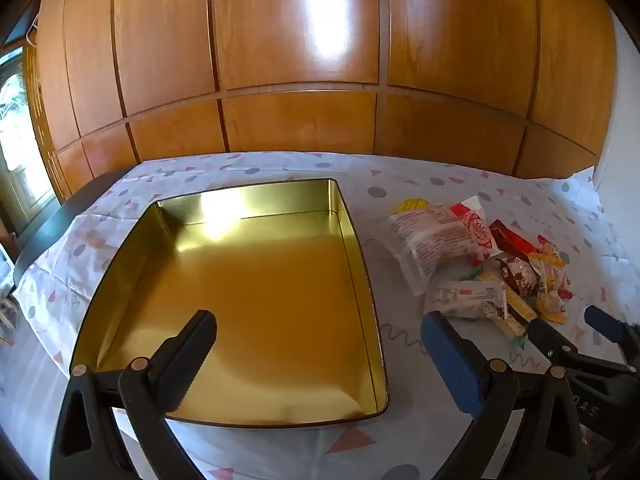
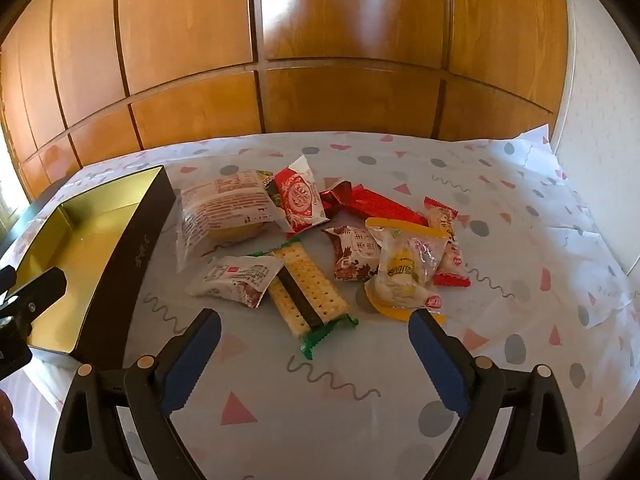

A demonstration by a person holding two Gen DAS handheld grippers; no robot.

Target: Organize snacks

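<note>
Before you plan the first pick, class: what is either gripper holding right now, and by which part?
Nothing. The left gripper and the right gripper are both open and empty; the snacks lie untouched on the table.

Bright daylight from the left; glare on the wardrobe (image 1: 326, 20) (both views), fisheye-bent edges, slight softness.

Left wrist view: set low above the bench (image 1: 404, 432), facing forward and down past own tongs (image 1: 320, 356) into the gold tin (image 1: 256, 216), close; wooden wardrobe (image 1: 296, 40) behind.
Right wrist view: placed just right of that, facing the snack pile (image 2: 320, 240) at close range between own tongs (image 2: 314, 354).
Shared: tin (image 2: 148, 236), snack pile (image 1: 480, 264), patterned cloth (image 2: 520, 240), wardrobe (image 2: 344, 20).
</note>
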